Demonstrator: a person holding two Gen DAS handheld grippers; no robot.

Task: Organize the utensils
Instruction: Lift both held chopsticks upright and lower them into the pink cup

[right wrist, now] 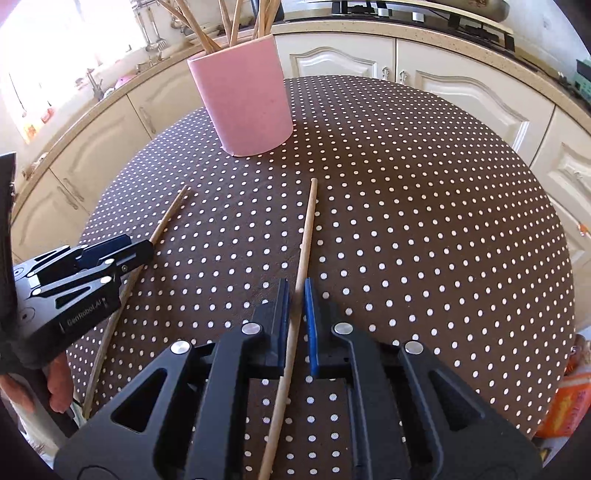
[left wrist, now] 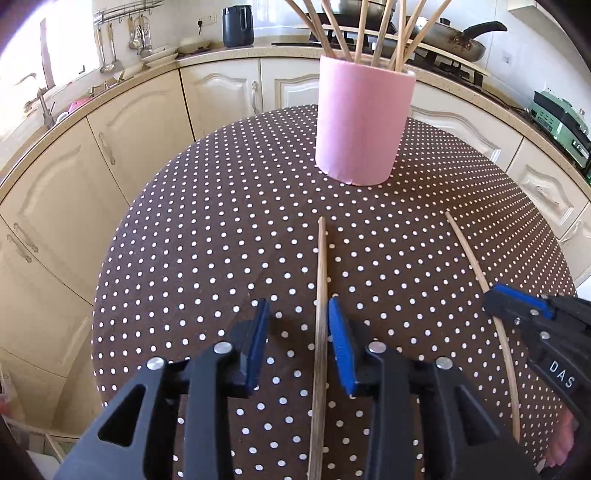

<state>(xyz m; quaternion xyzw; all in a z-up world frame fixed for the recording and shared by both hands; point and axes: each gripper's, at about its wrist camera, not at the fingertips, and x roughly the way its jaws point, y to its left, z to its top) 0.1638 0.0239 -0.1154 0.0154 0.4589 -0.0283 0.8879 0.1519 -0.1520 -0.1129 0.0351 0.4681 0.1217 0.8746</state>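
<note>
A pink cup (left wrist: 364,122) holding several wooden sticks stands at the far side of a round table with a brown dotted cloth (left wrist: 221,229); it also shows in the right wrist view (right wrist: 245,99). Two wooden sticks lie on the cloth. My left gripper (left wrist: 298,317) is open around one stick (left wrist: 321,280), which lies against the right pad. My right gripper (right wrist: 296,295) straddles the other stick (right wrist: 304,251), its jaws narrow with small gaps either side. Each gripper shows in the other view: the right (left wrist: 517,306), the left (right wrist: 122,251).
Cream kitchen cabinets (left wrist: 122,147) and a counter curve behind the table. A black kettle (left wrist: 237,26), a stove with pans (left wrist: 454,37) and hanging utensils (left wrist: 122,40) sit on or over the counter. An orange bag (right wrist: 565,406) lies low on the right.
</note>
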